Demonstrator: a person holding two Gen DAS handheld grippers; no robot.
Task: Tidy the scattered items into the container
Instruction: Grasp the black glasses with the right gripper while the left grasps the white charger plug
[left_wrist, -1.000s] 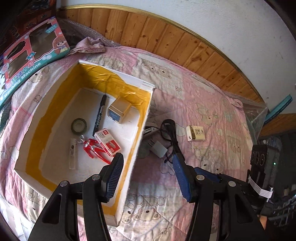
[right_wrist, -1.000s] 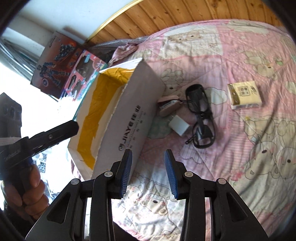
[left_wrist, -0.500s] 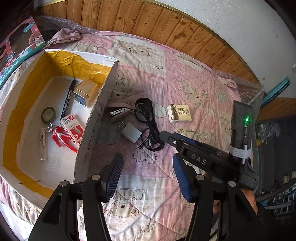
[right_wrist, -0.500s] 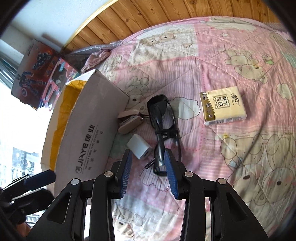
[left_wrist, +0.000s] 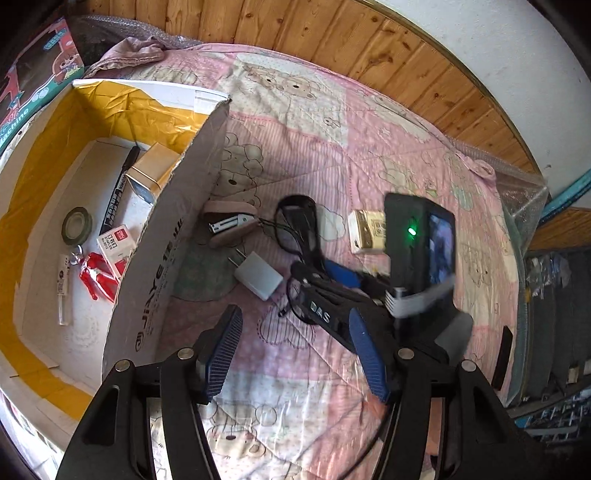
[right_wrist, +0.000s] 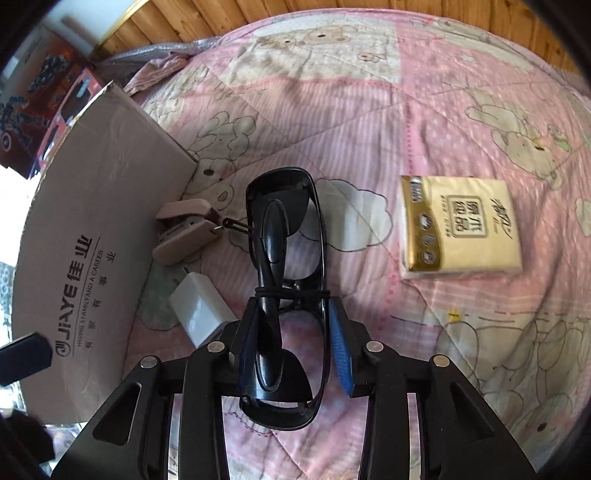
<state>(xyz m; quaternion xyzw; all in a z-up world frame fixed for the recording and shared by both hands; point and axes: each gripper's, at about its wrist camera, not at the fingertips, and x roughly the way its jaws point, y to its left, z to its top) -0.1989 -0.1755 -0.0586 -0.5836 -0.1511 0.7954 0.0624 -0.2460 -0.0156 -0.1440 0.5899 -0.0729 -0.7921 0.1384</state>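
The right gripper (right_wrist: 295, 332) is low over the bed (right_wrist: 369, 110), its jaws straddling a pair of black sunglasses (right_wrist: 284, 236) that lies folded on the pink quilt. The 2 blue pads sit just beside the frame on either side; whether they press on it or only bracket it cannot be told, and the near lens is partly hidden behind the gripper body. A thin black cord is wound around the middle of the glasses.

To the left of the glasses lie a pinkish stapler (right_wrist: 184, 232) and a white charger plug (right_wrist: 201, 310), both close to the outer wall of the cardboard box (right_wrist: 92, 221). The plug's near corner is cut off by the gripper. A tissue pack (right_wrist: 461, 225) lies well apart on the right.

In the left wrist view, the left gripper (left_wrist: 295, 350) hangs above the quilt near the box's corner, jaws wide apart and holding nothing. The right gripper's body crosses this view, covering part of the glasses and part of the tissue pack.

Inside the box, lined with yellow tape, lie a black marker (left_wrist: 120, 192), a gold box (left_wrist: 153, 173), a roll of tape (left_wrist: 76, 226), a staple box (left_wrist: 114, 245), a red keyring figure (left_wrist: 96, 275) and a clear tube (left_wrist: 63, 288). The box wall hides part of the staple box and the gold box's near end.
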